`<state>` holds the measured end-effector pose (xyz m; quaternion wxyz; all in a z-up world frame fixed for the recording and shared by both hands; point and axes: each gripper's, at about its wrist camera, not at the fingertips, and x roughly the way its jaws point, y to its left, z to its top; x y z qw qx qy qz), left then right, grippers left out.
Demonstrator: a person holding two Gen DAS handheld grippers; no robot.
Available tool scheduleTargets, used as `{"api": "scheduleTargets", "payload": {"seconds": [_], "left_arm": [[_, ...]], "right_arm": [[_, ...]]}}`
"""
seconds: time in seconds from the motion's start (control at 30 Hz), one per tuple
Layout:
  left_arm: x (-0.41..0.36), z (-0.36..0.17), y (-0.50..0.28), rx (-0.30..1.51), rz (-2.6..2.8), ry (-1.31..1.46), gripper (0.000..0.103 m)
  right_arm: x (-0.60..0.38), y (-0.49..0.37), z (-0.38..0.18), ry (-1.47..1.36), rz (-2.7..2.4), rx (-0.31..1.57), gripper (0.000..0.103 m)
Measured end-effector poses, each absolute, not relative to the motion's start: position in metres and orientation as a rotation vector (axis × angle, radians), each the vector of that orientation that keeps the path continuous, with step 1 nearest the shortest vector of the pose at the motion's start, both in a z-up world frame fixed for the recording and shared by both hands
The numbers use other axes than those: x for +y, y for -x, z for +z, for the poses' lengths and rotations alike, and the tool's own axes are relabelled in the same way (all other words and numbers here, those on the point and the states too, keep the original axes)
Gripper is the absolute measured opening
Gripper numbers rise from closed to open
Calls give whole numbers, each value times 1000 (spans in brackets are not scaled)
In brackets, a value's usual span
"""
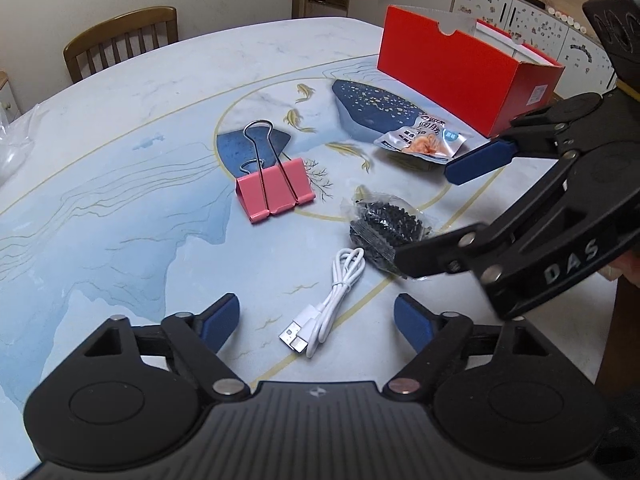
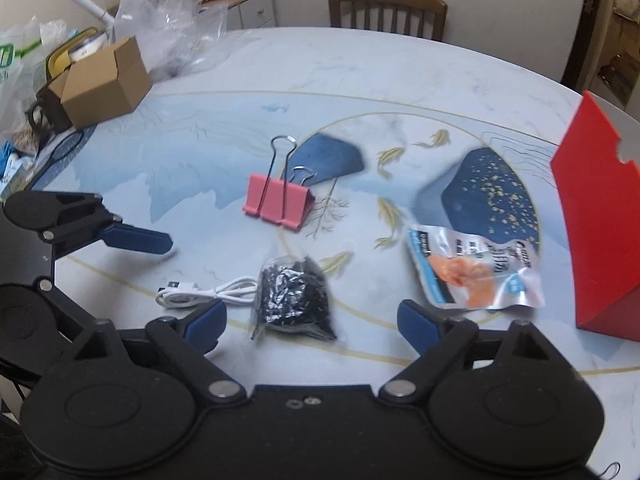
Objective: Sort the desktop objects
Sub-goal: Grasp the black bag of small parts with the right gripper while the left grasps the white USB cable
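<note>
1. Left wrist view: our left tool [image 1: 316,322] hangs with jaws apart, empty, over the white cable [image 1: 324,312].
2. Our right tool [image 2: 312,320] is spread wide above the bag of black bits [image 2: 294,300], not touching it.
3. At 12 o'clock on the counter [image 1: 120,120] stands the pink clip [image 1: 274,192]; the snack packet [image 2: 476,268] and red box [image 1: 460,76] lie toward 2 o'clock.

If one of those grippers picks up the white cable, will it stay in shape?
Probably not. The white USB cable lies in a loose coil with no visible tie, so it would likely droop and unwind. It looks thin and light, and its plug end would probably dangle.
</note>
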<state>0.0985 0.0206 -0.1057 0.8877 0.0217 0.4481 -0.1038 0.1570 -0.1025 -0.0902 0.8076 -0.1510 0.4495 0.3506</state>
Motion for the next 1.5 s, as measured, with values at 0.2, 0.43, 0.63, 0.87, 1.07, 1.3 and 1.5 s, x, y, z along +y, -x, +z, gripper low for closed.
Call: {"api": "scheduleTargets", "payload": {"seconds": [0.2,0.43,0.63,0.87,1.07,1.3,1.5], "left_arm": [[19,-109,-99,936,-216,-56,67],[13,-108,-100,930,-220,-73,55],[8,-107,-99,929,-222,-84,43],[7,-107,-99,933,-195,-75,32],[5,-106,-99,937,-204,-59,20],[3,-106,-100,939,-190,-44,15],[1,-103,-101,937,-183,-26,15]], "right_arm": [[-95,-159,-98,355,749,977,81],[-94,-160,-104,375,749,995,68],[-93,-160,-106,388,763,993,57],[-97,-163,-106,372,764,991,49],[-103,-165,-105,359,769,999,44],[-111,-164,-104,347,771,1006,33],[-121,-166,-98,322,771,1000,26]]}}
